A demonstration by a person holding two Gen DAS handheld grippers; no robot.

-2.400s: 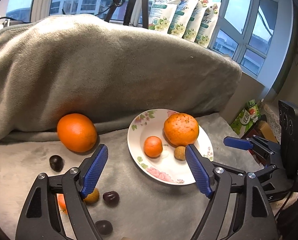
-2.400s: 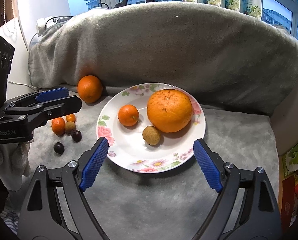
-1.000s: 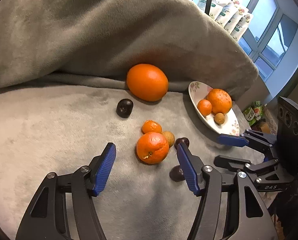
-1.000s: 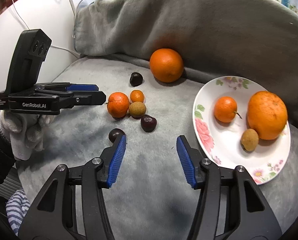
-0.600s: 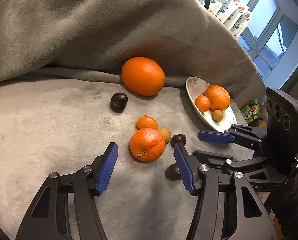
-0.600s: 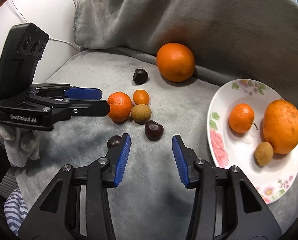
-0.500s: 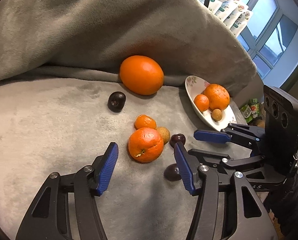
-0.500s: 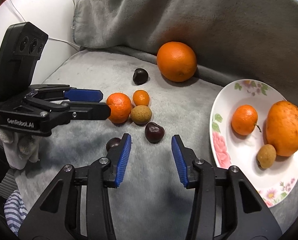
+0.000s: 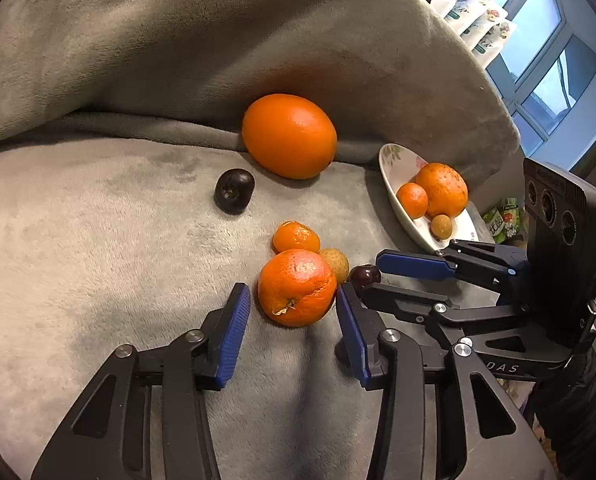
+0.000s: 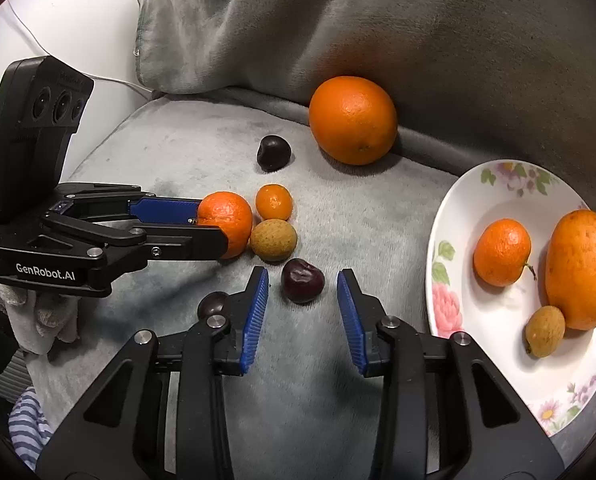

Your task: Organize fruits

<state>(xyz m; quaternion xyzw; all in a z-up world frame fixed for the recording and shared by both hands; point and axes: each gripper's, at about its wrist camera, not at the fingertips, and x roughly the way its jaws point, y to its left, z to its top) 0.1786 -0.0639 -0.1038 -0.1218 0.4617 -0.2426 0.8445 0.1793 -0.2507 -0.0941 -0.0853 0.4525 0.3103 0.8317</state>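
A mandarin [image 9: 297,287] lies on the grey blanket between the fingers of my left gripper [image 9: 294,310]. Its jaws are closing, with a gap still showing at the left pad. A dark cherry [image 10: 302,280] sits between the tips of my right gripper [image 10: 301,298], whose jaws are closing too without touching it. Beside them lie a longan [image 10: 273,239], a small mandarin [image 10: 274,202], a second cherry [image 10: 273,153] and a big orange [image 10: 353,120]. The flowered plate [image 10: 498,184] on the right holds an orange, a mandarin and a longan.
A third cherry [image 10: 212,306] peeks out behind my right gripper's left finger. The blanket-covered backrest [image 9: 218,40] rises behind the fruit. A gloved hand [image 10: 46,312] holds the left gripper. Packets [image 9: 478,20] stand at the window.
Both pairs of jaws have narrowed. The right gripper has moved in onto the dark cherry, and the left now brackets the mandarin closely.
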